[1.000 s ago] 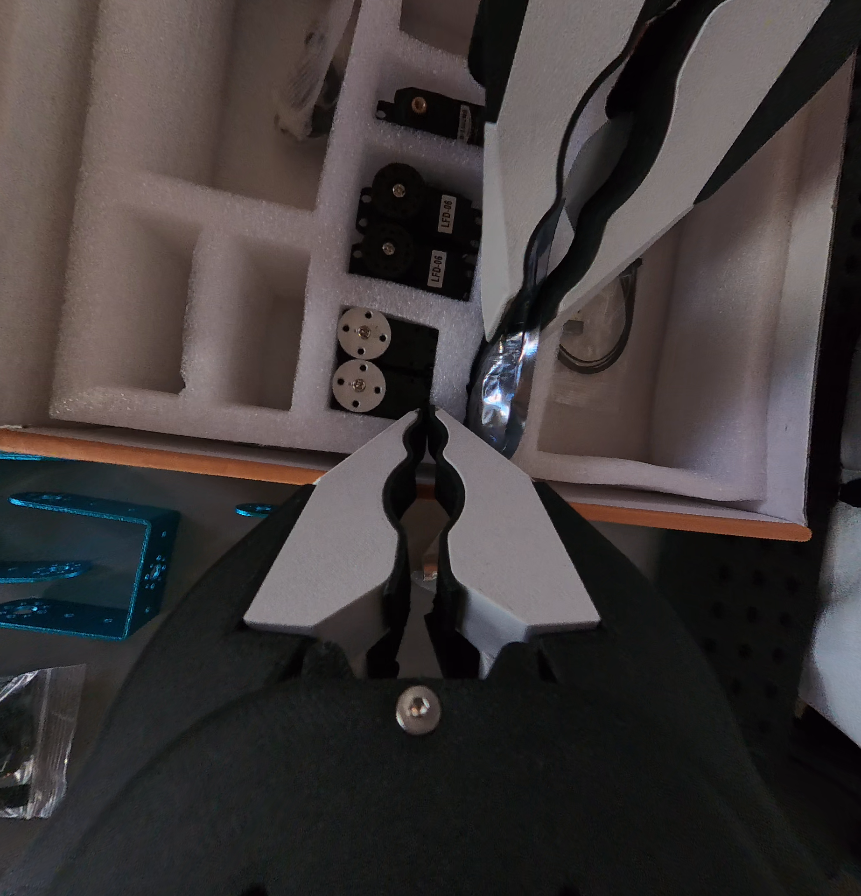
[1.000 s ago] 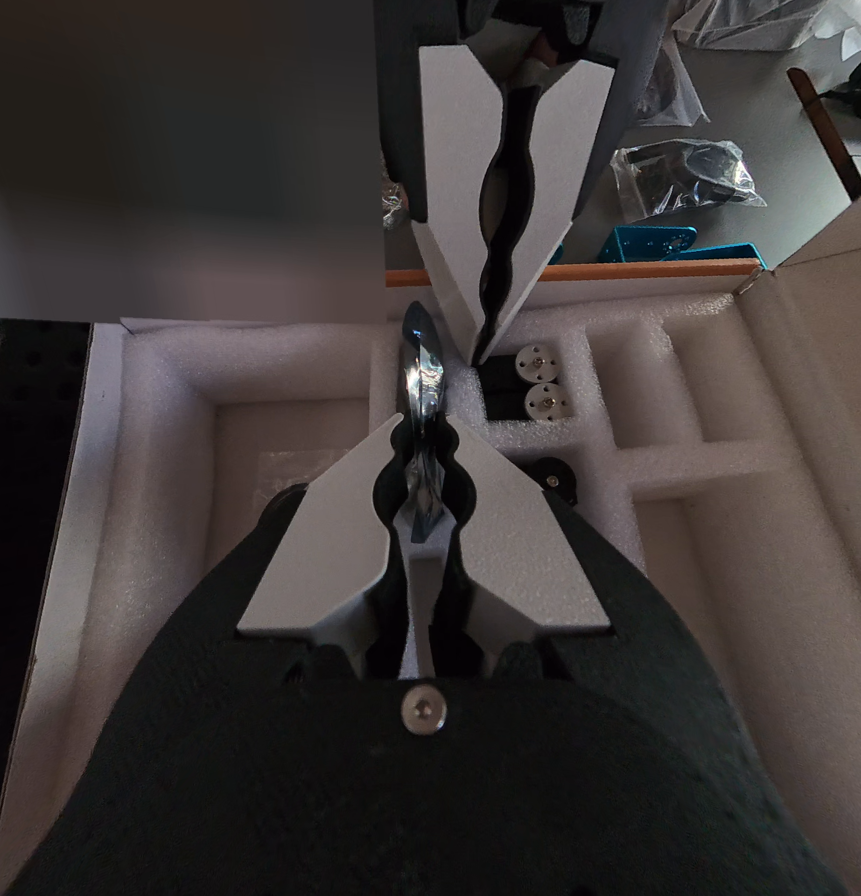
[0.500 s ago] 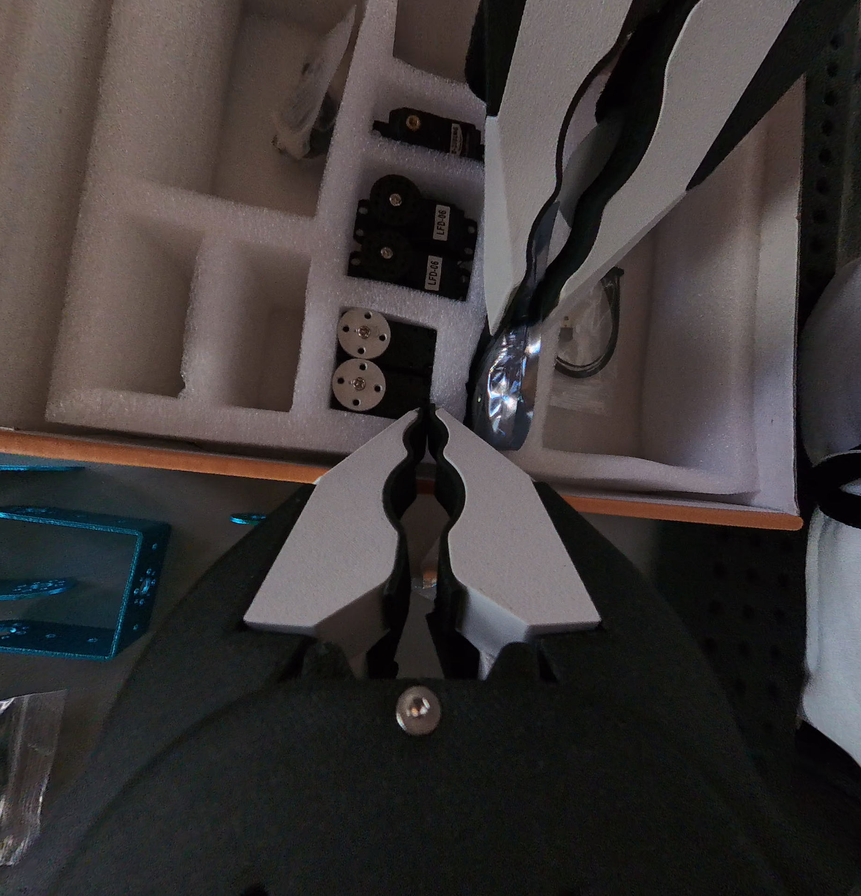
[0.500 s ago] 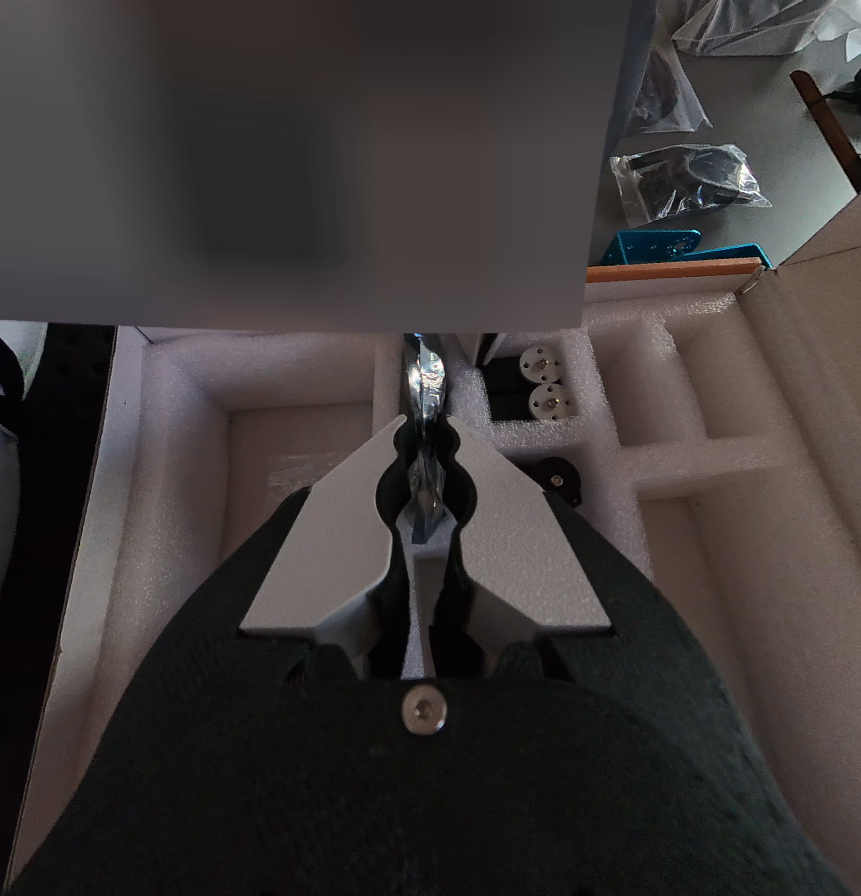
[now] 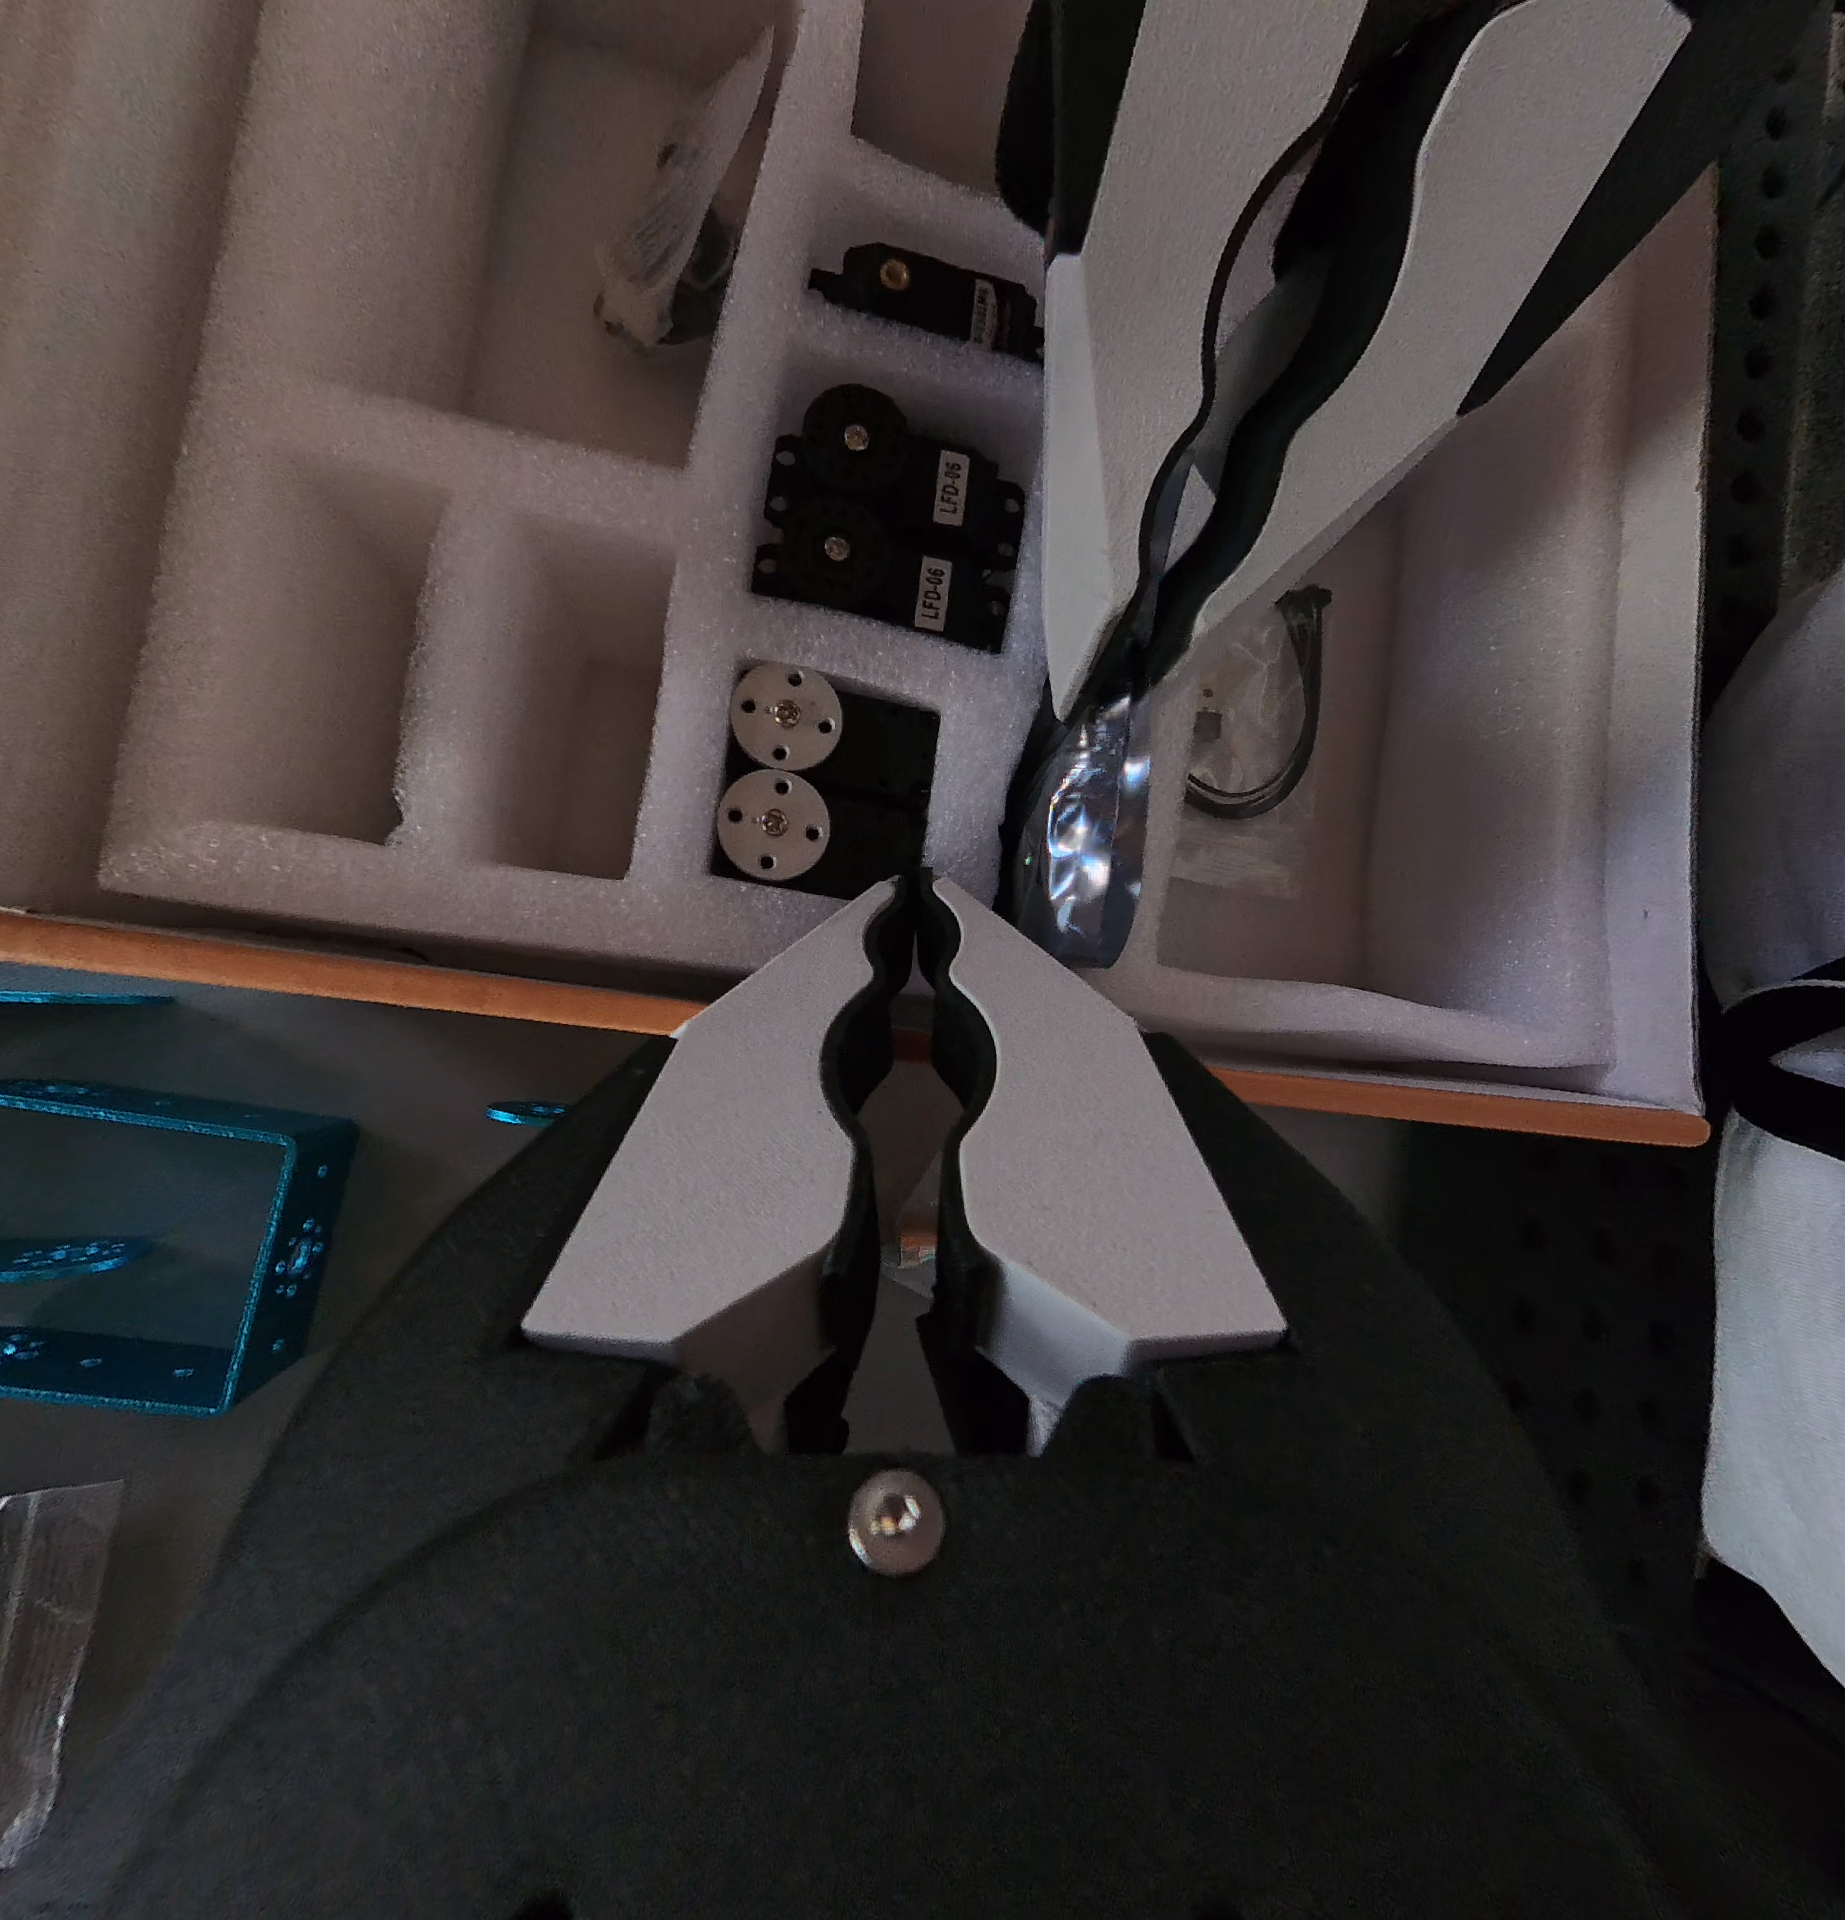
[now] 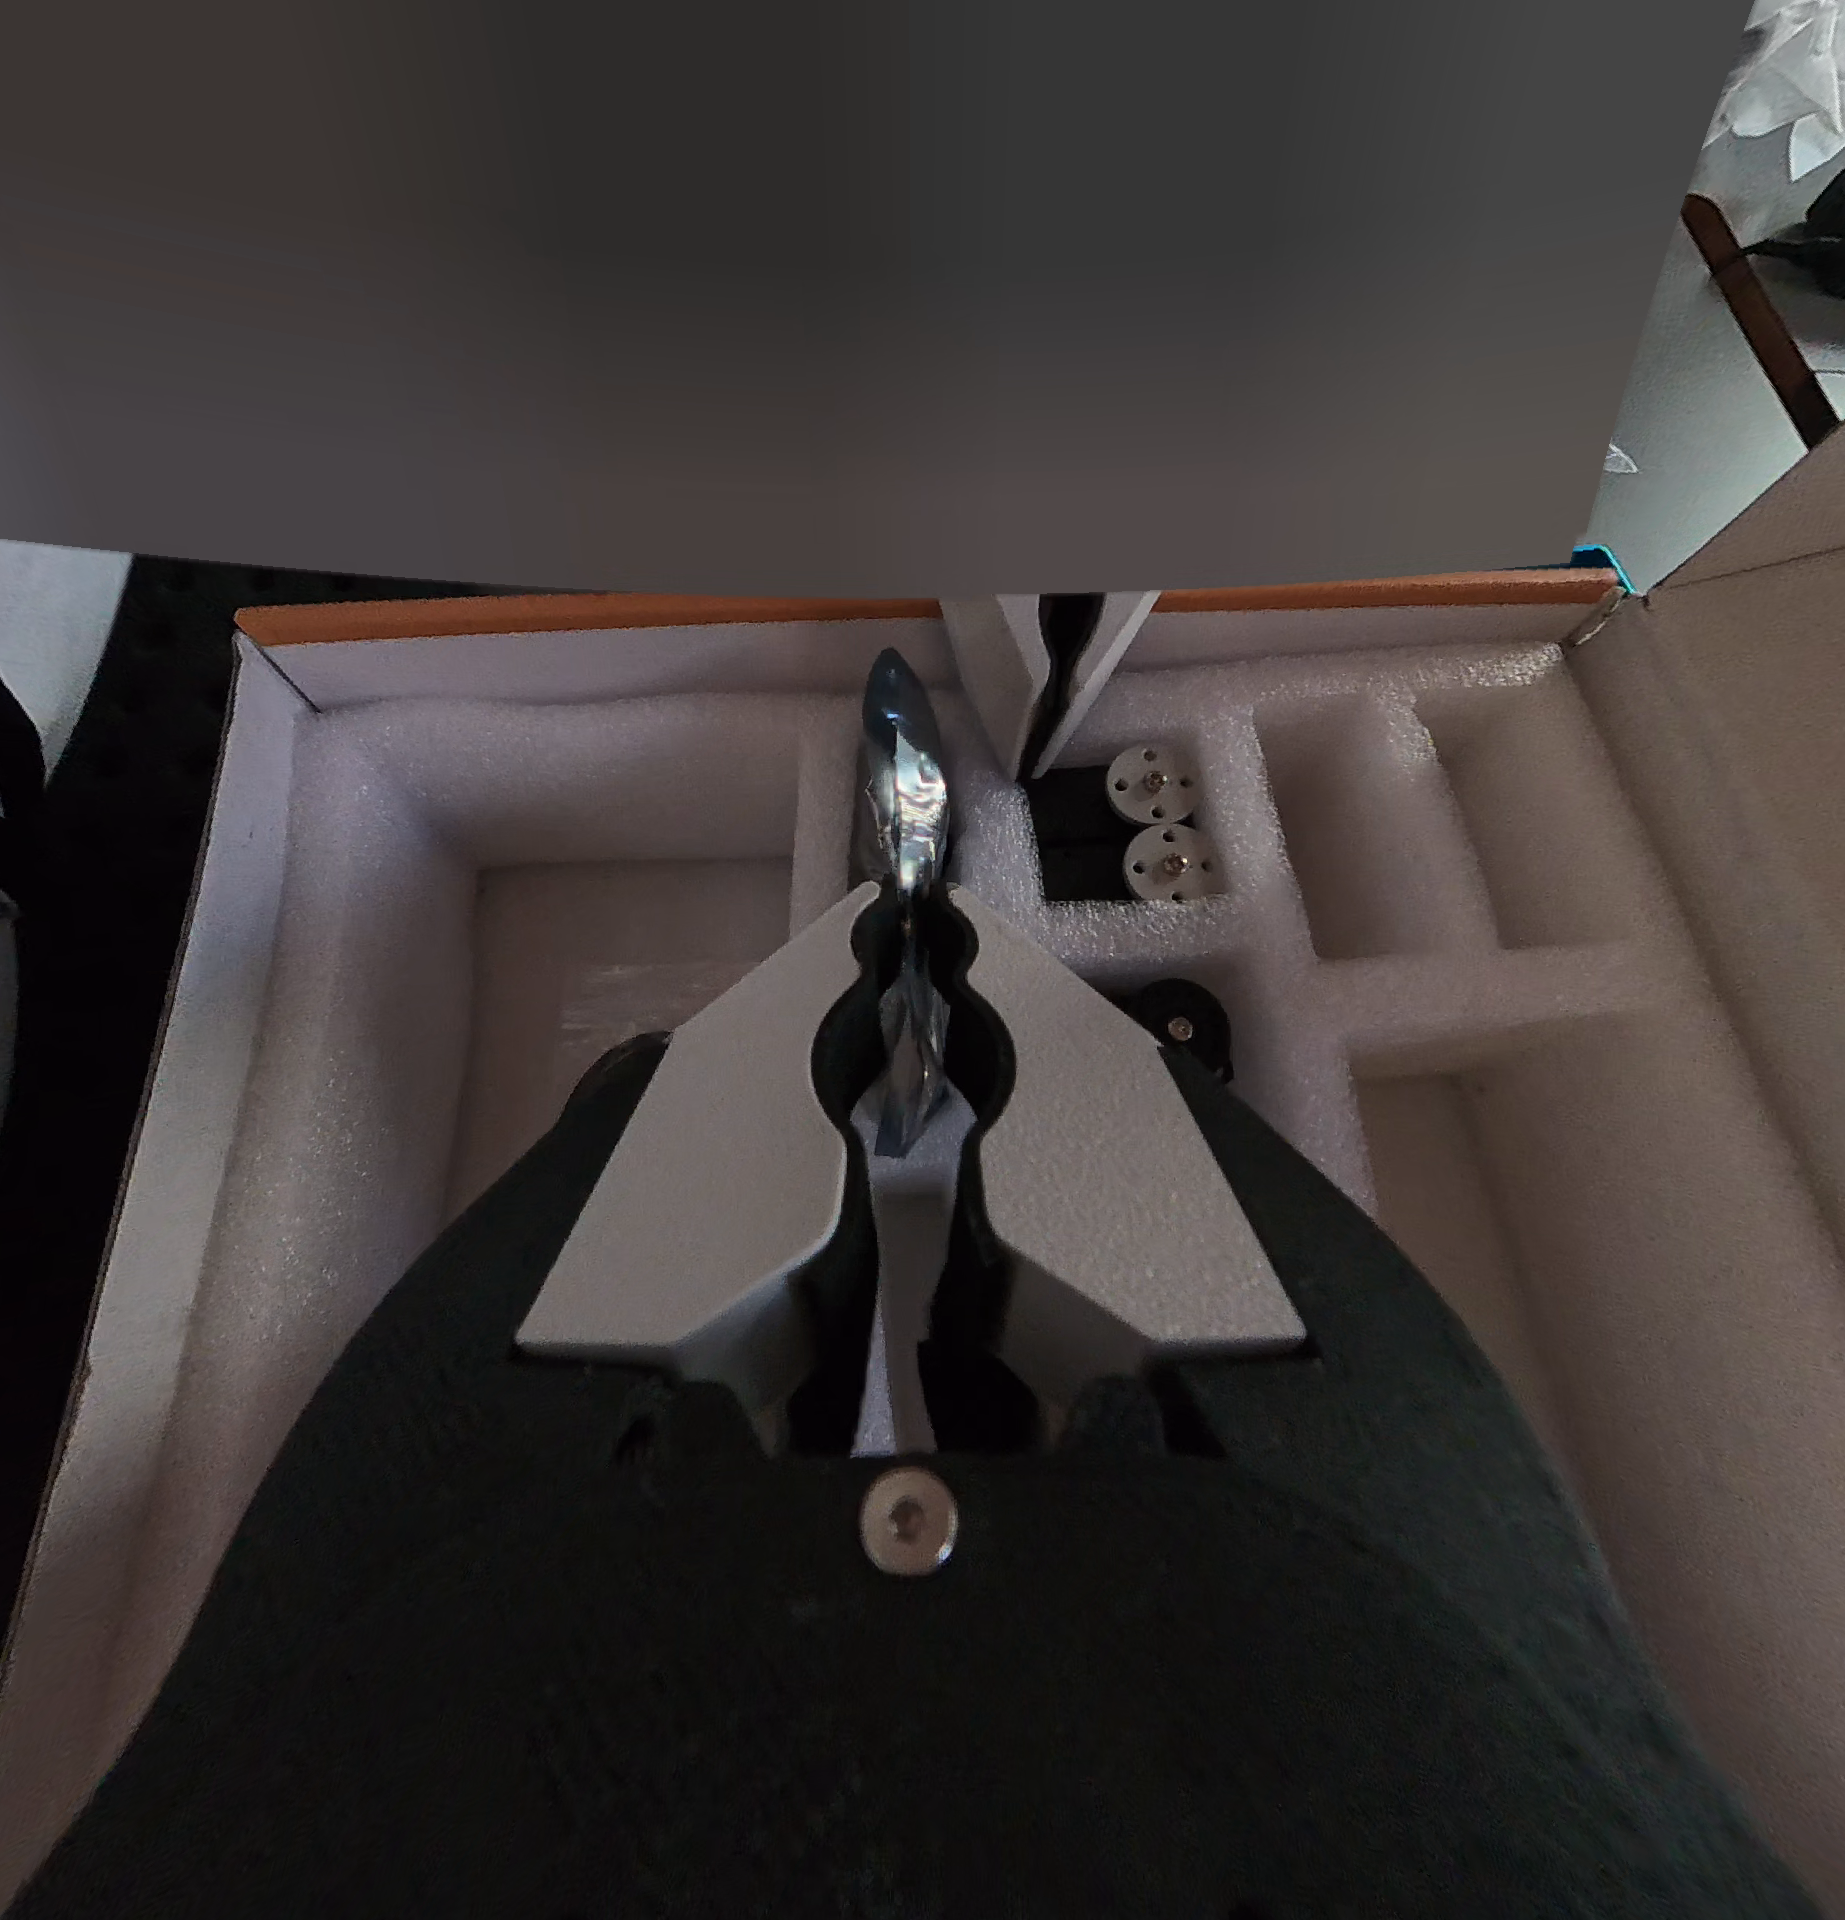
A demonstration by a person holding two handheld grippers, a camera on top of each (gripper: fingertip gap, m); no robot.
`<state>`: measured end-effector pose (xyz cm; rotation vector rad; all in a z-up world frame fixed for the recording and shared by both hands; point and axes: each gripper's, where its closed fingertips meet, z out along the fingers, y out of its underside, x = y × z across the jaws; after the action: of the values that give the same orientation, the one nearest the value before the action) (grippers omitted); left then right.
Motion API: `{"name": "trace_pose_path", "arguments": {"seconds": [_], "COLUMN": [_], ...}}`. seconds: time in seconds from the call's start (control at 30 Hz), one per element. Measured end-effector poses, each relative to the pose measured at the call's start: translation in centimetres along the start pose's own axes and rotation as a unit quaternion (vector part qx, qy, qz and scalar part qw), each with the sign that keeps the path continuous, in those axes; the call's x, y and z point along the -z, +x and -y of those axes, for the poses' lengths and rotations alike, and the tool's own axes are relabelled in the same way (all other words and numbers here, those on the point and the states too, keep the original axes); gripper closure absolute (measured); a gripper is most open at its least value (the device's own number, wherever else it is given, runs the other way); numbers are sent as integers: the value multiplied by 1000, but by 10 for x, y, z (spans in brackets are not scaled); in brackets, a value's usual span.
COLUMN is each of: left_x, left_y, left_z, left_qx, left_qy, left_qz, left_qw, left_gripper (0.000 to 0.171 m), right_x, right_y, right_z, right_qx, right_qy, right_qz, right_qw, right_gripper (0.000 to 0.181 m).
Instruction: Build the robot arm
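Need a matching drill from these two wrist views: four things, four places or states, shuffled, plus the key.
Things:
1. shiny silver-blue bag
2. left gripper
3. blue metal bracket
4. two white-disc servos

Places or states:
A. on the table outside the box
B. shut, holding nothing
C. side by side in one foam pocket
D. pinched by the right gripper

Pairs: 1-D, 2-B, 3-A, 4-C

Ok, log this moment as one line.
left hand-held gripper: shut, empty, over foam insert edge | right hand-held gripper: shut on shiny foil bag | black servos in slots
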<state>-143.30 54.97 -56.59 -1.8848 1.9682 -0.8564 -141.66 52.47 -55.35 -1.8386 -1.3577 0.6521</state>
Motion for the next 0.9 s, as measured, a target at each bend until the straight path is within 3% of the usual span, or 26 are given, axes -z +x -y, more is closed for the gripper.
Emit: {"name": "trace_pose_path", "arguments": {"seconds": [0.23,0.37,0.53,0.73,0.9], "left_x": [2,5,19,0,-34], "left_y": [0,2,19,40,37], "left_z": [2,6,27,55,53], "left_qx": [25,52,69,28,-50], "left_qy": [22,37,92,110,27], "left_qz": [-3,-24,-67,-74,-57], "left_qw": [999,998,991,991,997], "left_gripper": [171,171,170,157,155], "right_x": [28,51,59,62,52], "right_y": [-4,7,-4,-3,-9], "right_z": [6,-24,-25,-45,-60], "right_qx": [-3,-3,-36,-1,-33], "right_qy": [22,-32,20,-2,-19], "right_qz": [4,-63,-65,-92,-51], "right_qw": [1000,998,997,996,998], "right_gripper": [167,145,147,152,159]}}
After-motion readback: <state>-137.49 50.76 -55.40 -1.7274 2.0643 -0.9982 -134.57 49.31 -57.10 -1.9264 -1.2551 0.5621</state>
